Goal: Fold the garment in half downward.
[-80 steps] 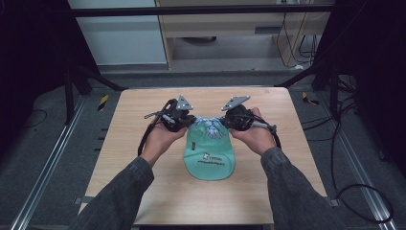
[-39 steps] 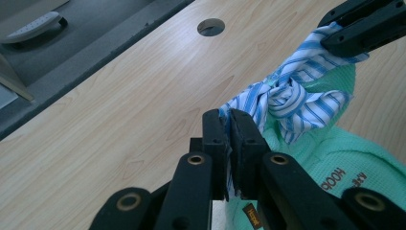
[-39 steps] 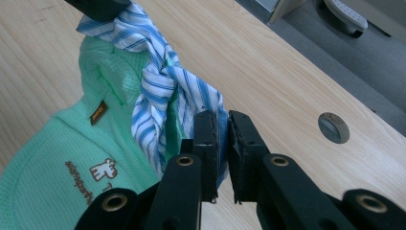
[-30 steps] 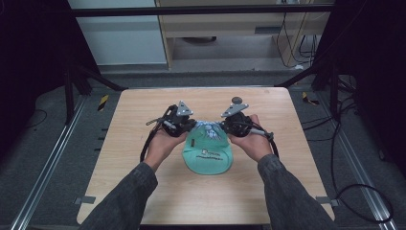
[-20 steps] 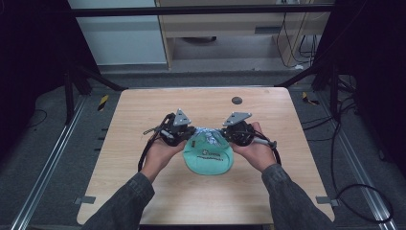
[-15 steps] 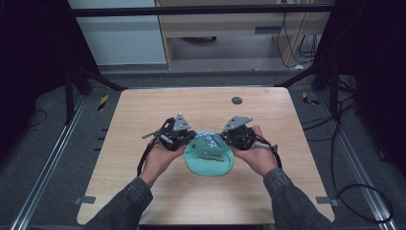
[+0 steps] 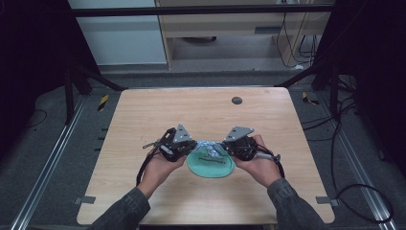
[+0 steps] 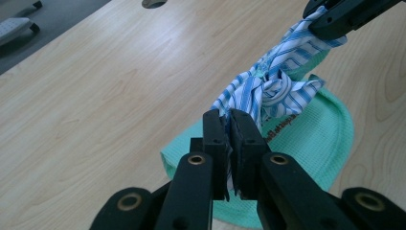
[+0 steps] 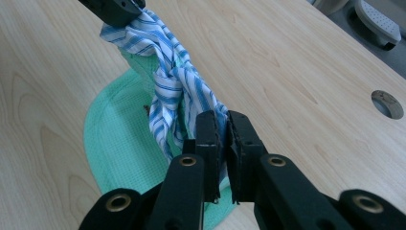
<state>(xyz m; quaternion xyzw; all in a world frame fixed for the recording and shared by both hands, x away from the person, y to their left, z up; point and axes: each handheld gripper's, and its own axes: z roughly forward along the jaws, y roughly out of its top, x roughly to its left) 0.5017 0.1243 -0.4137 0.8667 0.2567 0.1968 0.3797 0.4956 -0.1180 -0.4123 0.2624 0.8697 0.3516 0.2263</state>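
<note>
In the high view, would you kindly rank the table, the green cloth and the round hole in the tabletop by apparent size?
1. Table, by far the largest.
2. Green cloth.
3. Round hole, the smallest.

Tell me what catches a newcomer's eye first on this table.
The blue-and-white striped cloth, bunched and stretched between the left gripper and right gripper, both shut on its ends, near the table's middle. Beneath it a mint-green cloth lies on the wooden table, with a dark round hole toward the far edge.
</note>
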